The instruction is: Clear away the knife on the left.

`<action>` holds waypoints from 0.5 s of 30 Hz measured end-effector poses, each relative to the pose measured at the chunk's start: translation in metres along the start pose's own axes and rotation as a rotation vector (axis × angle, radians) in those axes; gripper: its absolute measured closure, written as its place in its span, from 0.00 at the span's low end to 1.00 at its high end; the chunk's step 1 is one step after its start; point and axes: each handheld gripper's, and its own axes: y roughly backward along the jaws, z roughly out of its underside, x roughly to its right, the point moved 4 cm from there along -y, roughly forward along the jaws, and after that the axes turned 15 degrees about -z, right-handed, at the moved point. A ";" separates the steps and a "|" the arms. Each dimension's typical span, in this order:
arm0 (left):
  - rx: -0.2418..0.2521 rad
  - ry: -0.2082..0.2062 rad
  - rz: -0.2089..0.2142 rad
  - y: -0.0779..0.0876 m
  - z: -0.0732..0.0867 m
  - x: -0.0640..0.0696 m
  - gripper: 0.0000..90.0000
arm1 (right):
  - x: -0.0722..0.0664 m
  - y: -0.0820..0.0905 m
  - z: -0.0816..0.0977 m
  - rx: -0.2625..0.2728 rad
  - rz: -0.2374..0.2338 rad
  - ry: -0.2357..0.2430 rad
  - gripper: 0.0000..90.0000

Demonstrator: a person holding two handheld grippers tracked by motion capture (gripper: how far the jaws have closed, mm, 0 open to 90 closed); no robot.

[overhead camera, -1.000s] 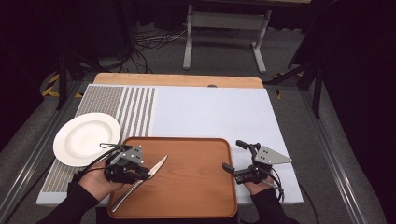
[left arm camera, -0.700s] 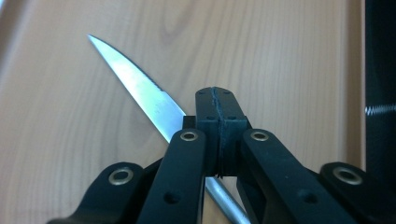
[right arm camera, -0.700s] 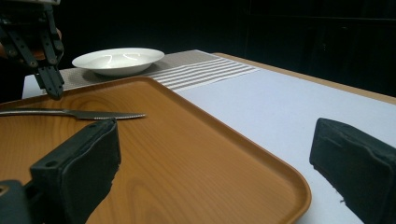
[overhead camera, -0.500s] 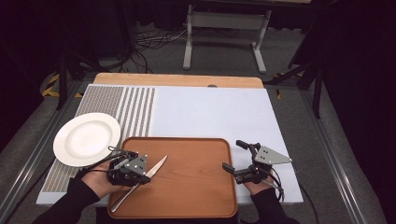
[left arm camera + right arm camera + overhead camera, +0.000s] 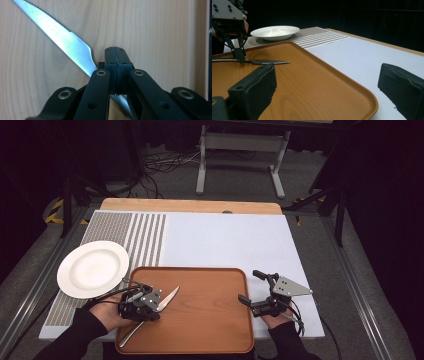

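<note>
High view: above near table edge, facing forward and down, far, tray (image 5: pixel 200 330) at lower centre | Left gripper view: close, facing straight down on tray wood, knife (image 5: pixel 62 35) upper left | Right gripper view: low, close, level across tray toward plate (image 5: pixel 274 32) upper left | Shared: tray, knife, plate.

1. My left gripper (image 5: pixel 145 302) sits low at the near left, its jaws pressed together with the pads meeting, tips angled down and to the right.
2. My left hand (image 5: pixel 111 312) wraps its body from behind, dark sleeve entering from the bottom edge.
3. My right gripper (image 5: pixel 251 287) lies level at the near right, jaws spread wide, pointing left.
4. My right hand (image 5: pixel 276 319) holds it from below.
</note>
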 end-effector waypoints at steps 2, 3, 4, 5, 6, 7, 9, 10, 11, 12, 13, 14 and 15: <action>-0.005 -0.004 0.001 -0.001 0.000 0.000 1.00 | 0.000 0.000 0.000 -0.001 0.000 0.001 0.03; -0.004 -0.002 0.003 -0.001 0.001 0.000 1.00 | 0.000 0.000 0.000 -0.001 -0.001 0.000 0.03; -0.006 0.000 0.002 -0.001 0.001 0.000 1.00 | 0.000 0.000 0.000 -0.002 0.001 0.000 0.03; -0.007 -0.002 0.002 -0.001 0.001 0.000 1.00 | 0.000 0.000 0.000 0.000 0.000 0.000 0.03; -0.009 -0.002 0.001 -0.001 0.001 0.000 1.00 | 0.000 0.000 0.000 -0.001 0.000 0.000 0.03; -0.011 -0.003 0.001 -0.001 0.001 0.000 1.00 | 0.000 0.000 0.000 -0.001 0.000 0.000 0.03; -0.012 -0.001 0.001 -0.001 0.001 0.000 1.00 | 0.000 0.000 0.000 -0.001 -0.001 0.000 0.03; -0.012 0.001 0.004 -0.001 0.001 -0.001 1.00 | 0.000 0.000 0.000 -0.001 -0.001 0.000 0.03; -0.013 0.004 0.003 -0.001 0.001 -0.001 1.00 | 0.000 0.000 0.000 -0.001 -0.001 0.000 0.03; -0.013 0.009 0.002 -0.001 0.001 -0.001 1.00 | 0.000 0.000 0.000 -0.002 -0.001 0.002 0.03; -0.011 0.012 -0.004 -0.001 0.002 -0.002 1.00 | 0.000 0.000 0.000 -0.002 -0.002 0.001 0.03; -0.011 0.012 -0.004 -0.001 0.002 -0.002 1.00 | 0.000 0.000 0.000 -0.002 -0.002 0.001 0.03; -0.003 0.023 0.002 -0.001 0.003 -0.002 1.00 | 0.000 0.000 0.000 -0.002 -0.002 0.001 0.03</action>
